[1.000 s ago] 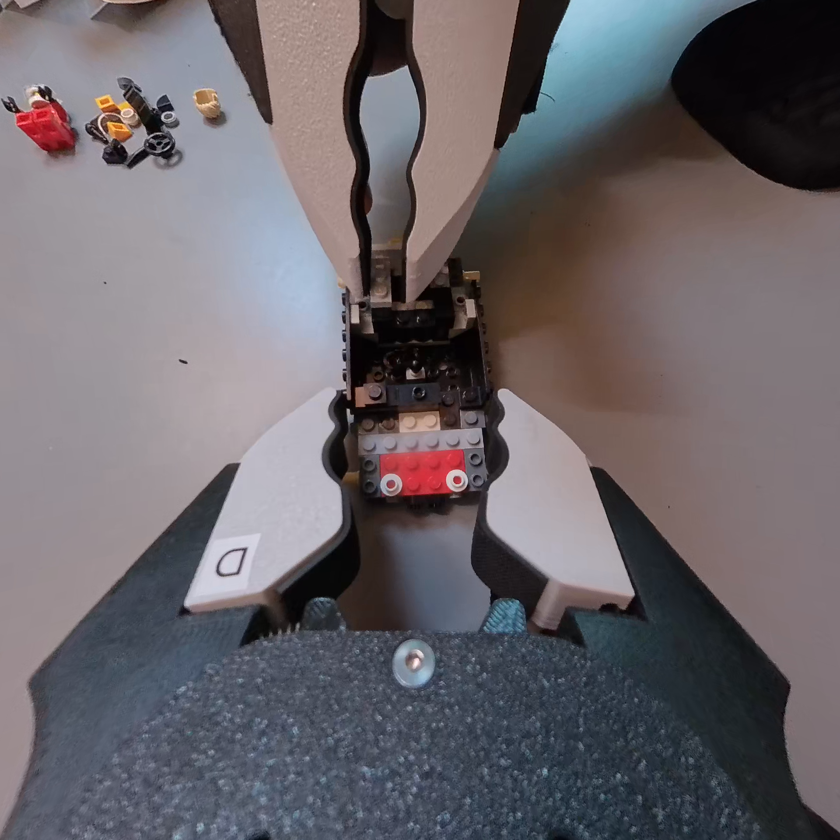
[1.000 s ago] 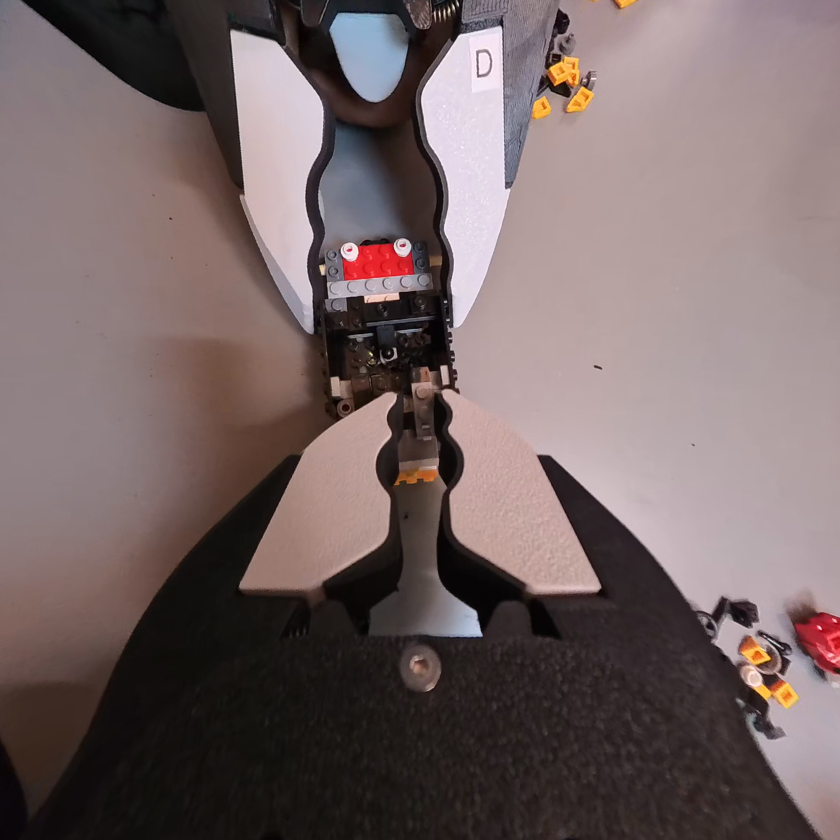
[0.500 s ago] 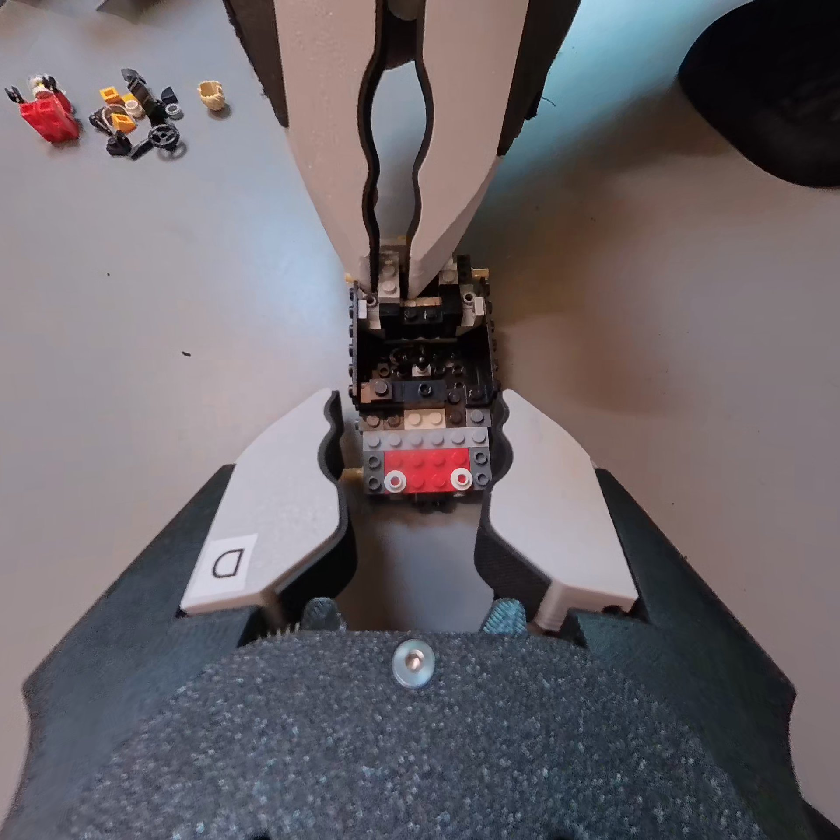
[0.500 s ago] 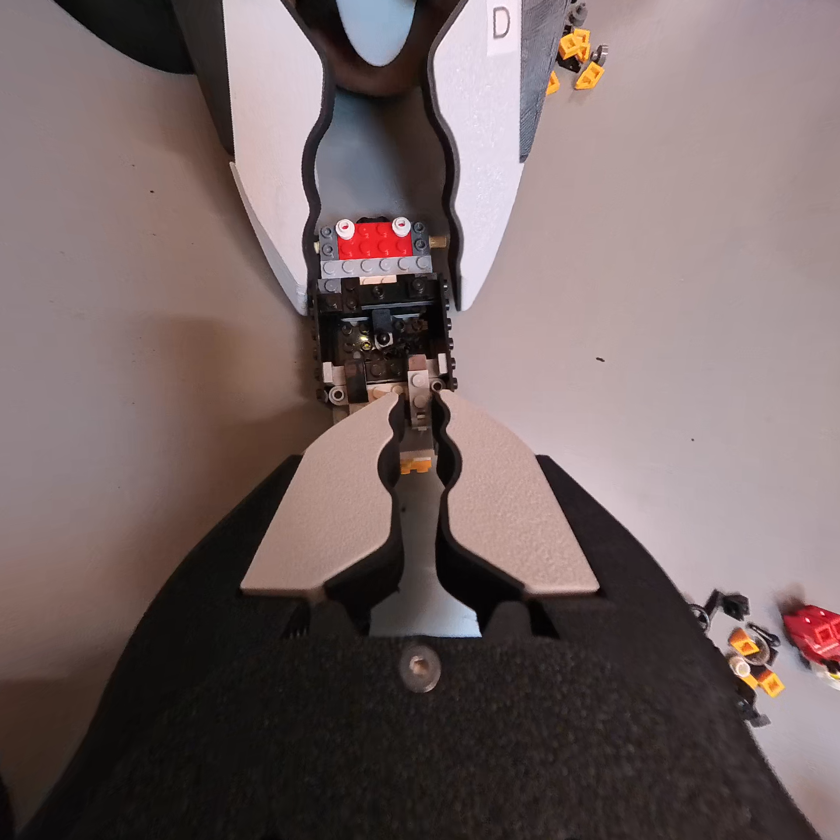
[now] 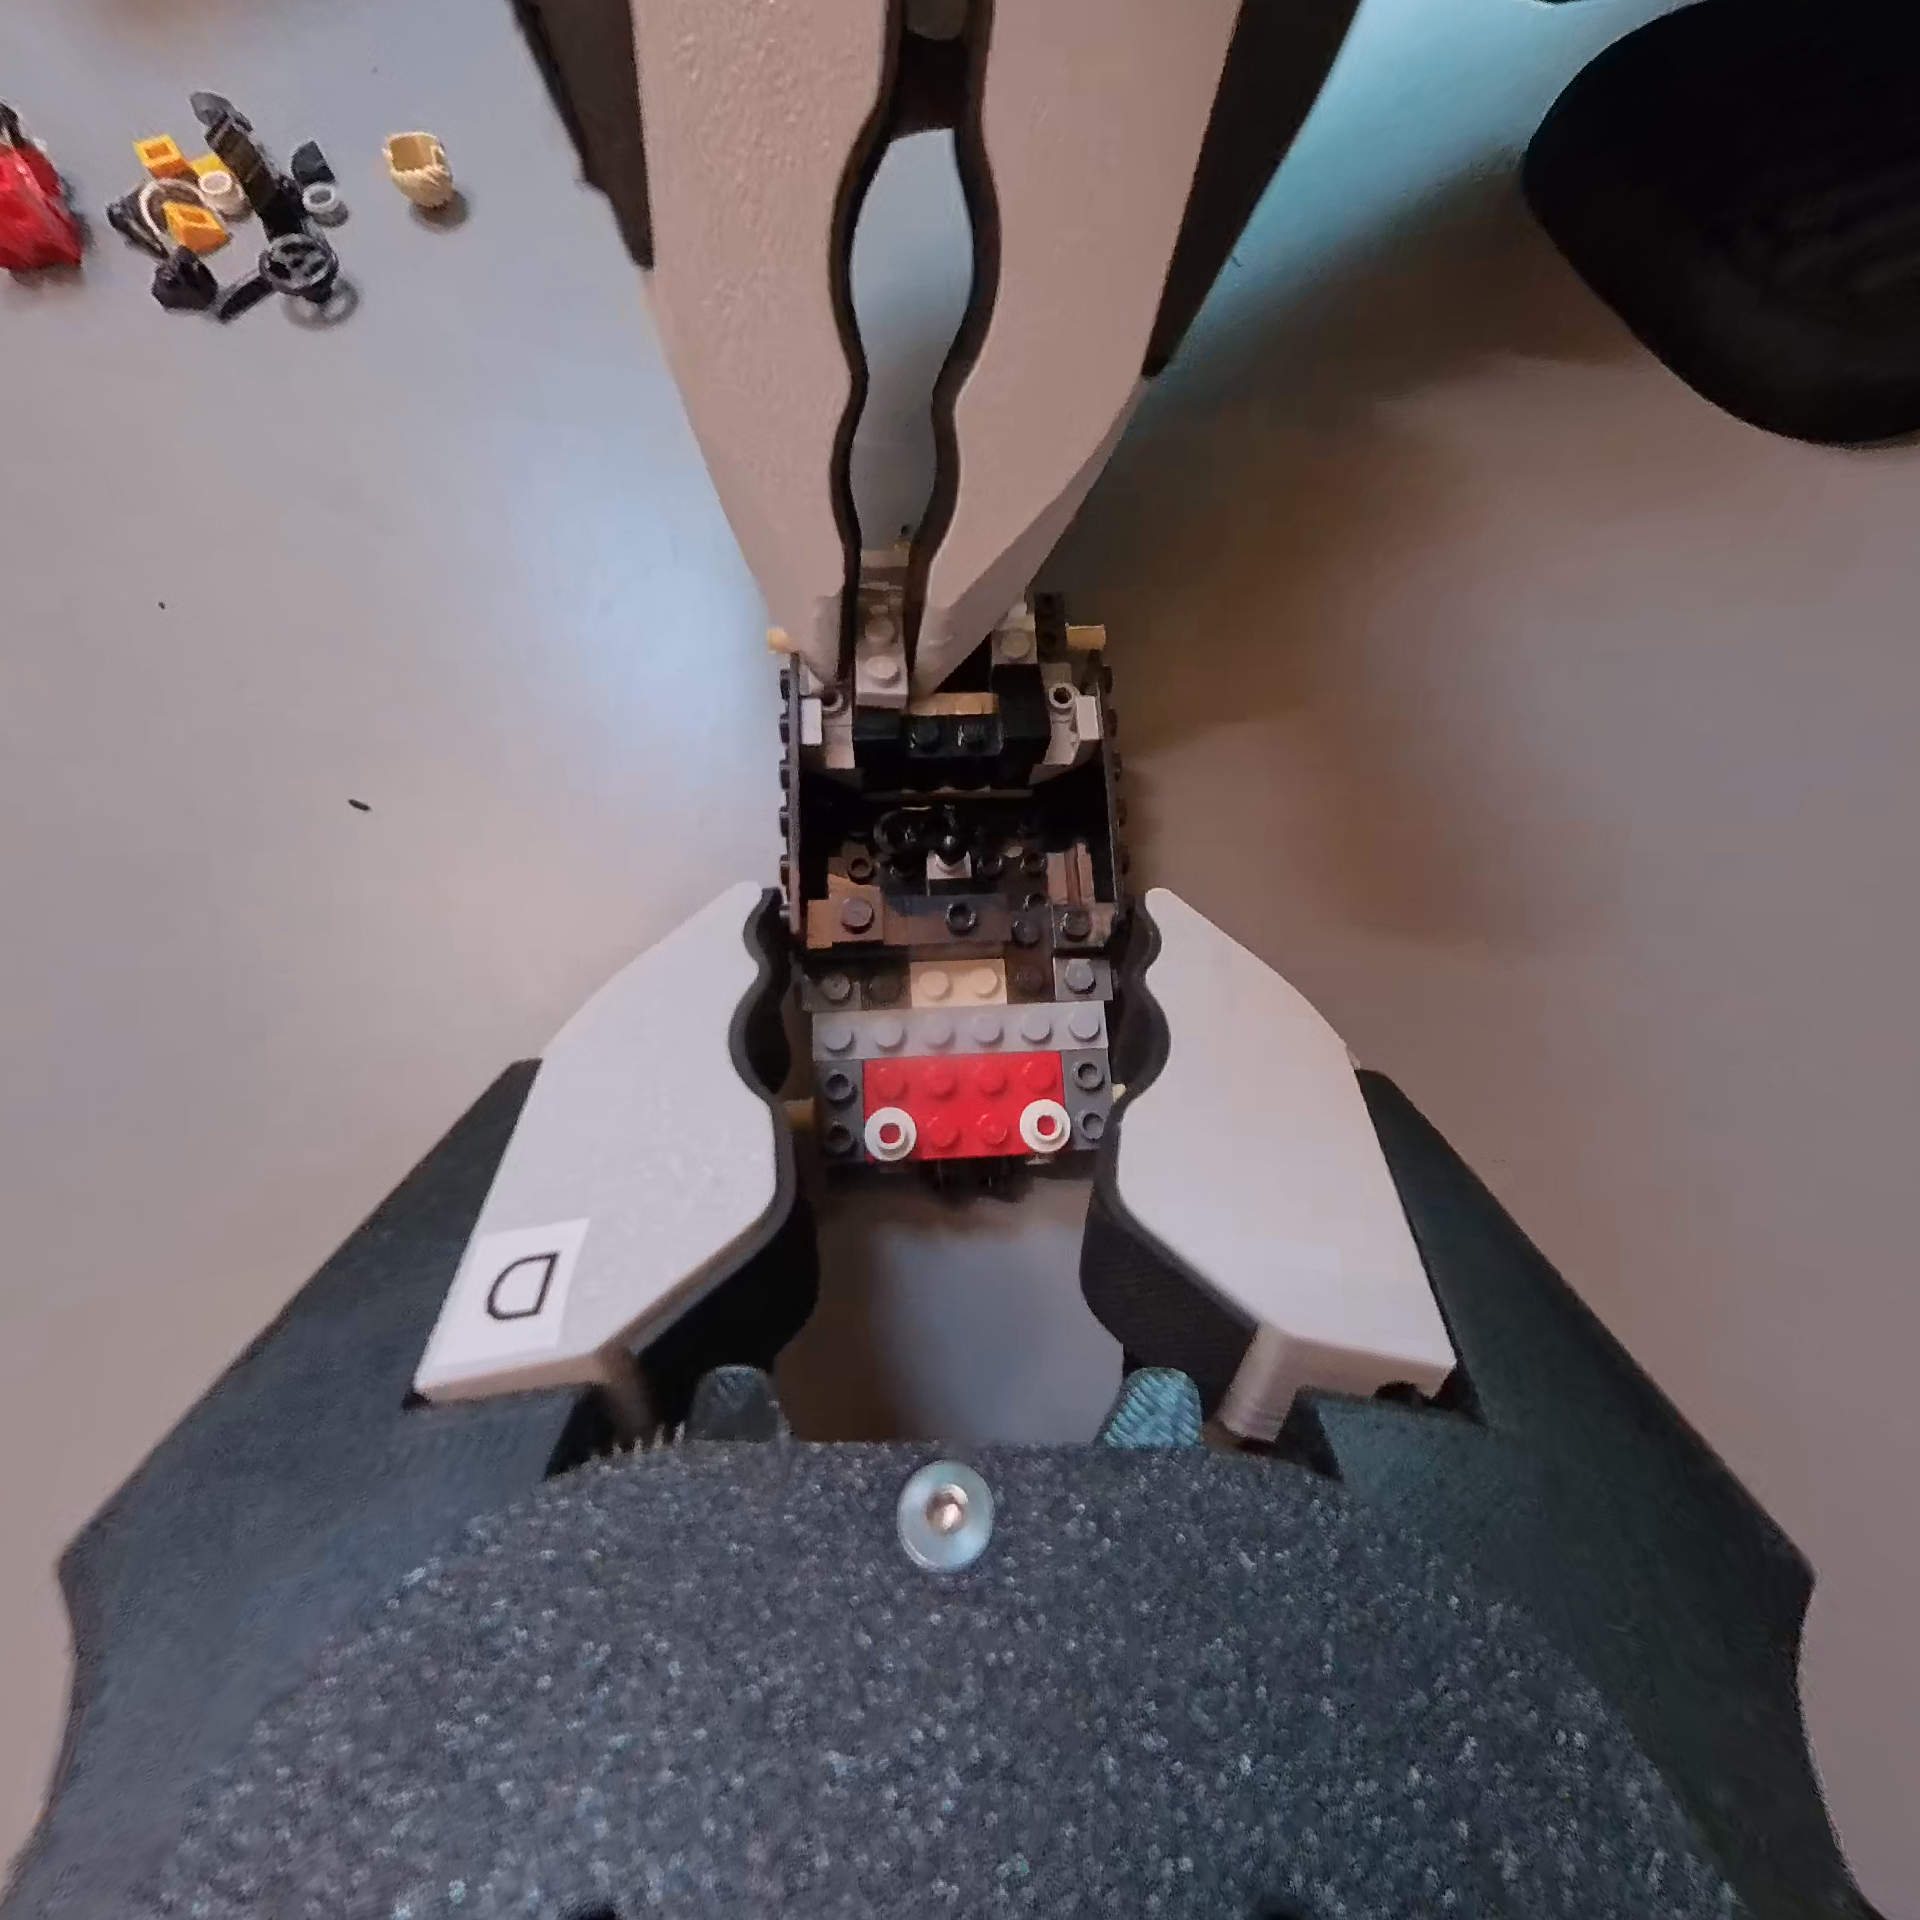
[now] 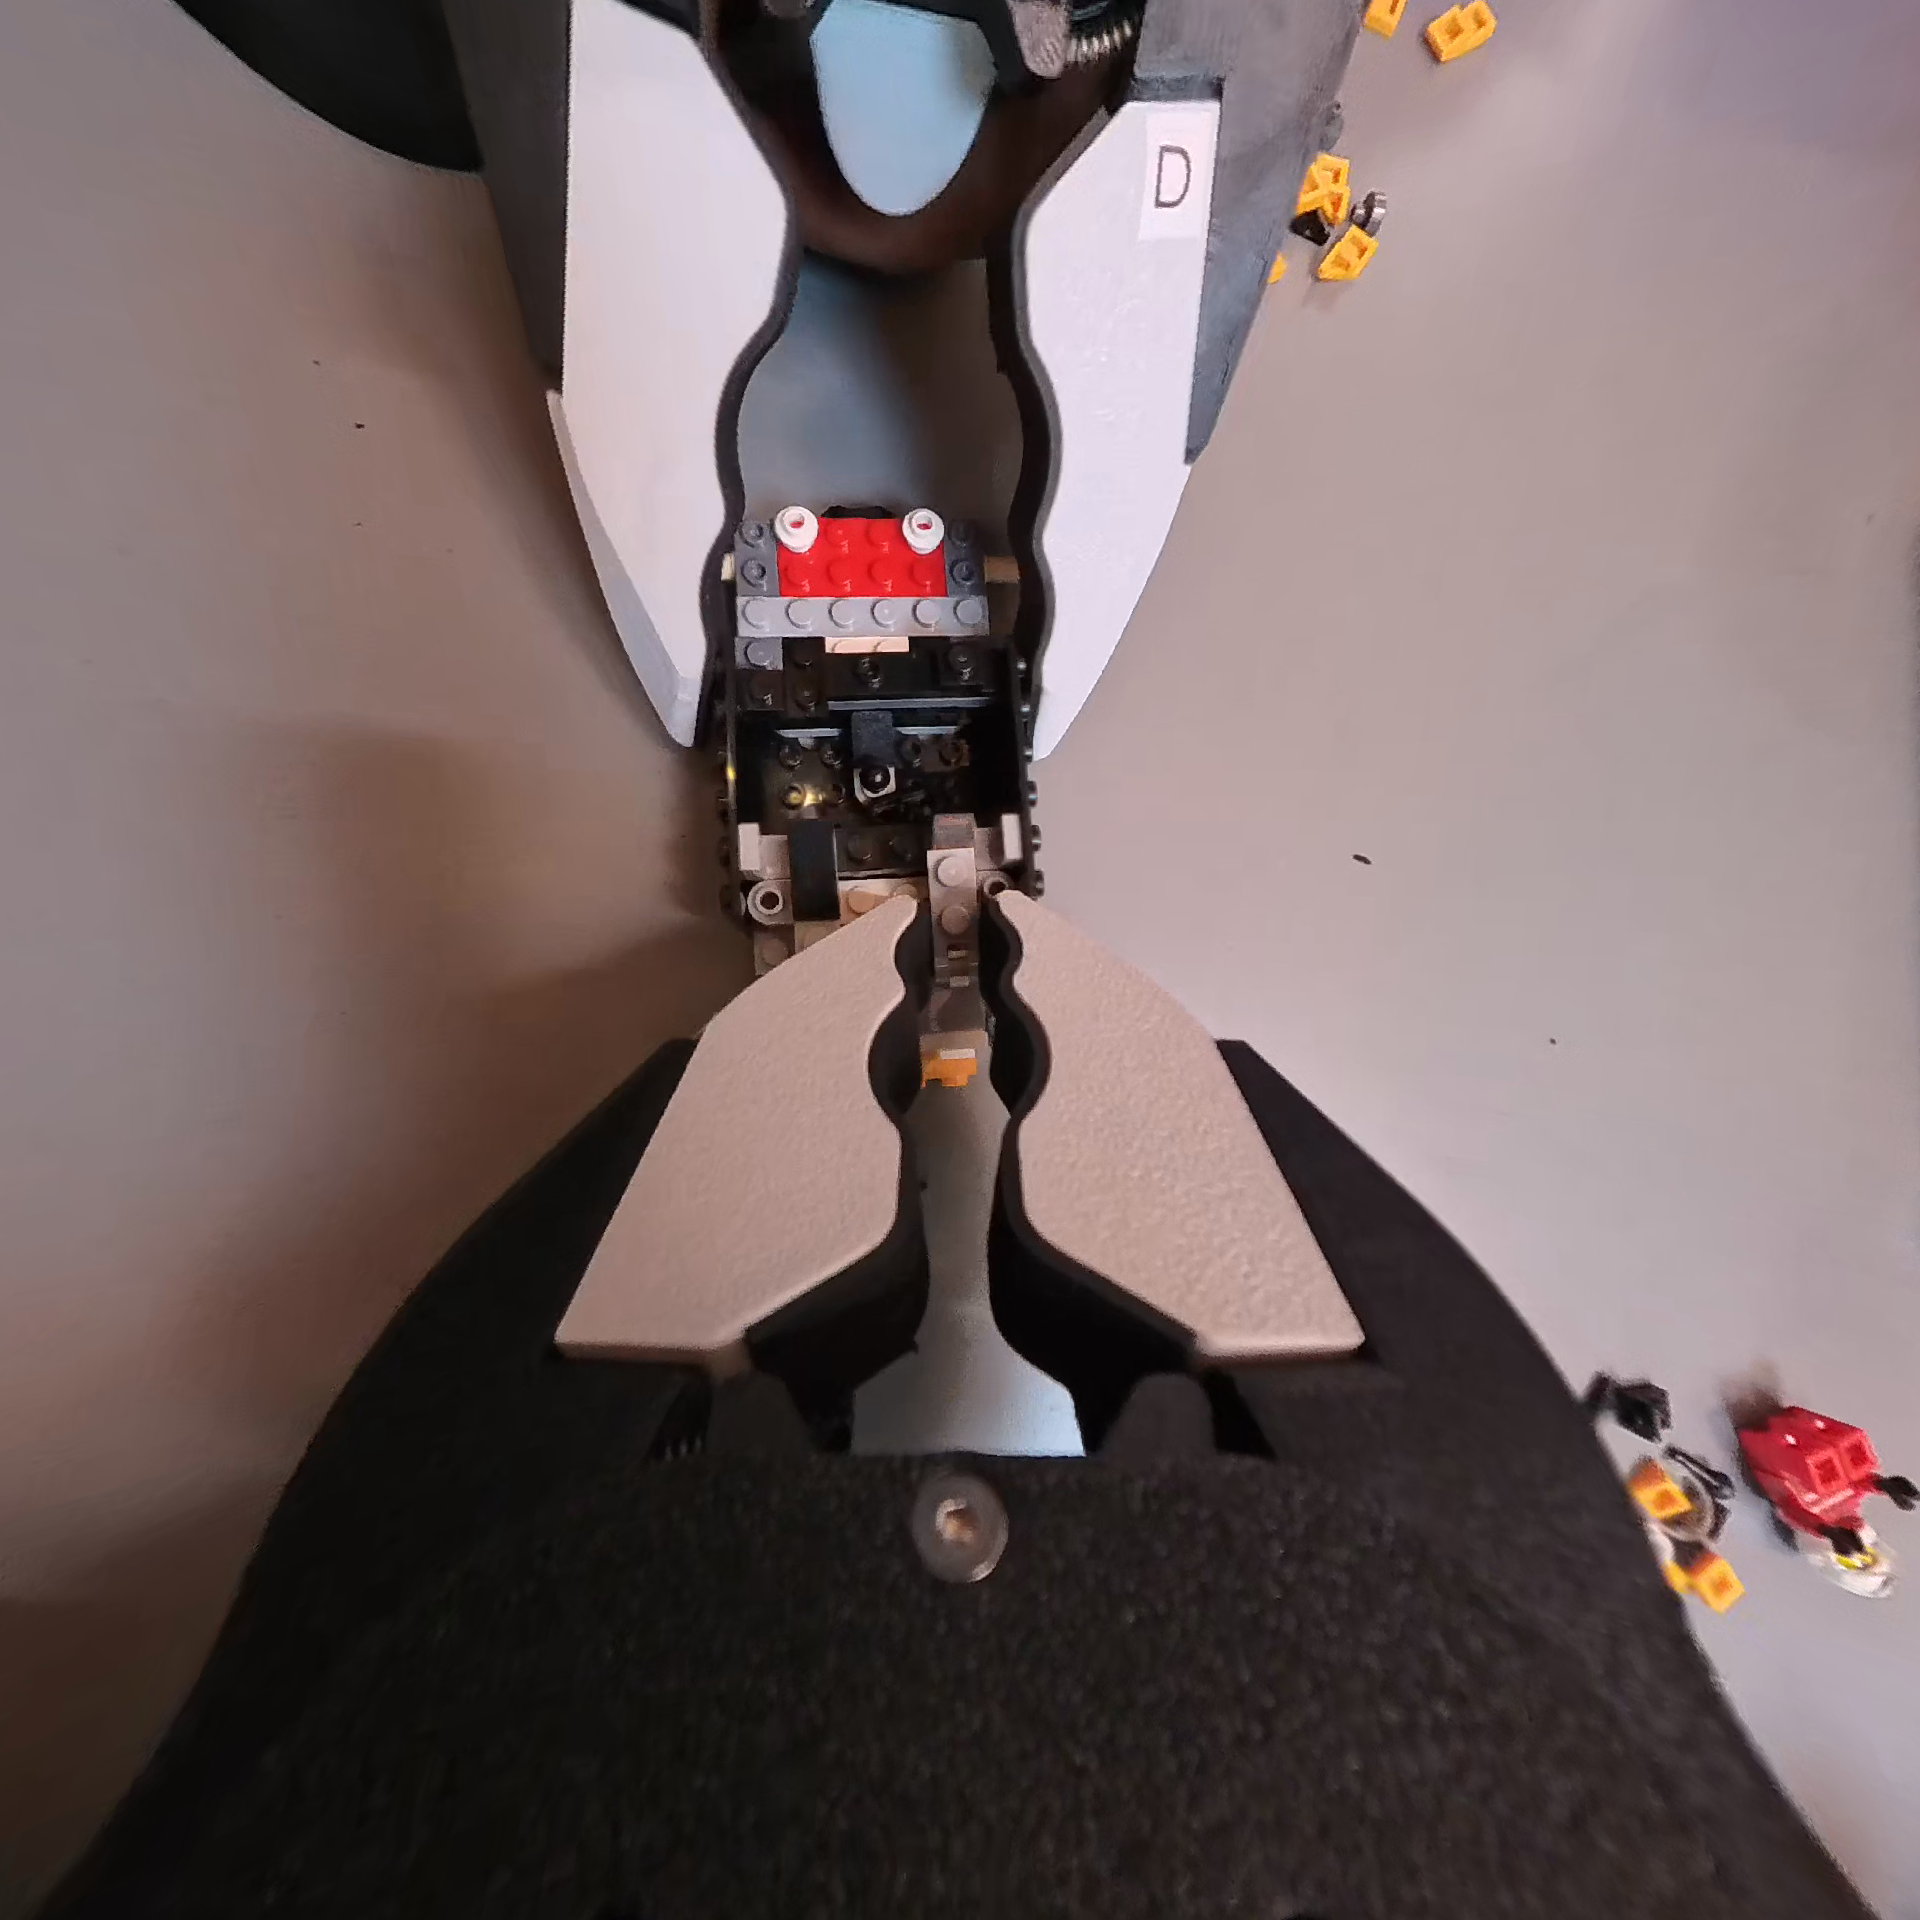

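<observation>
A black and grey brick model (image 5: 951, 904) with a red plate at one end sits on the grey table (image 5: 364, 727), clamped across its sides between the pads of the left gripper (image 5: 951, 935). At its far end, the right gripper (image 6: 954, 914) stands nearly closed, its fingertips pinching a narrow grey strip piece (image 6: 954, 914) with an orange tip. Loose small parts (image 5: 229, 208) and a red piece (image 5: 31, 213) lie well off to the left gripper's left; yellow bricks (image 6: 1340, 218) lie beyond the right gripper's jaws, to their right.
</observation>
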`<state>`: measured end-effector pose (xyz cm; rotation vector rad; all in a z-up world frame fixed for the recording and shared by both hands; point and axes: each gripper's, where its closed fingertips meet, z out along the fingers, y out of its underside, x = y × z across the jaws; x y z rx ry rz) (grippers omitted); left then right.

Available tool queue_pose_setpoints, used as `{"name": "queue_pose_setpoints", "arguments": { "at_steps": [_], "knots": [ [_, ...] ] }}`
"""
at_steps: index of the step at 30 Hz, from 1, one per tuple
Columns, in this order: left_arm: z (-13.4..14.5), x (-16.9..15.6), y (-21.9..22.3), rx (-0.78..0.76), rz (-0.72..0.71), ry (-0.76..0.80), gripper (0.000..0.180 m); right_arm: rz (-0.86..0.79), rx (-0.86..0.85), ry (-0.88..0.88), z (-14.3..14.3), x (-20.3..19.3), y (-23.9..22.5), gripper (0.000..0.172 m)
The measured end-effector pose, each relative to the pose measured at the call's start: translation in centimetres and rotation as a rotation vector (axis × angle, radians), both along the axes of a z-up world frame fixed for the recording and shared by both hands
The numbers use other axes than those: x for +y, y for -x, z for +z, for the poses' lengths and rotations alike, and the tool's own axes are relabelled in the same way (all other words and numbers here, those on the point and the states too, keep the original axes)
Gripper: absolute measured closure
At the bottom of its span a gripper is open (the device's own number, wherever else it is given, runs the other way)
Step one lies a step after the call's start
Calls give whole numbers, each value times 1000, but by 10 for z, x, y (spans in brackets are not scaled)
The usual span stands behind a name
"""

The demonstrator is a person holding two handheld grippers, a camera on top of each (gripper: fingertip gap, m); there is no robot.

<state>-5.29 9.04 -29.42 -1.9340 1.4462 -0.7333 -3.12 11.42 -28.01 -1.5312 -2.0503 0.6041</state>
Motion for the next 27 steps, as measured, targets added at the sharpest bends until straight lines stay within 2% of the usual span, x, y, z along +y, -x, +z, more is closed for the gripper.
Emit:
{"name": "queue_pose_setpoints", "arguments": {
  "at_steps": [4, 17, 27],
  "knots": [
    [0, -2, 1, -3, 13, 76, 121, -7, 30, -45, 1, -2, 0, 164],
    [0, -5, 1, 14, 11, 100, 122, -80, 124, -65, 3, -4, -2, 164],
    [1, -2, -2, -23, 12, 70, 120, -127, 178, 92, 3, -3, -3, 163]
  ]
}}
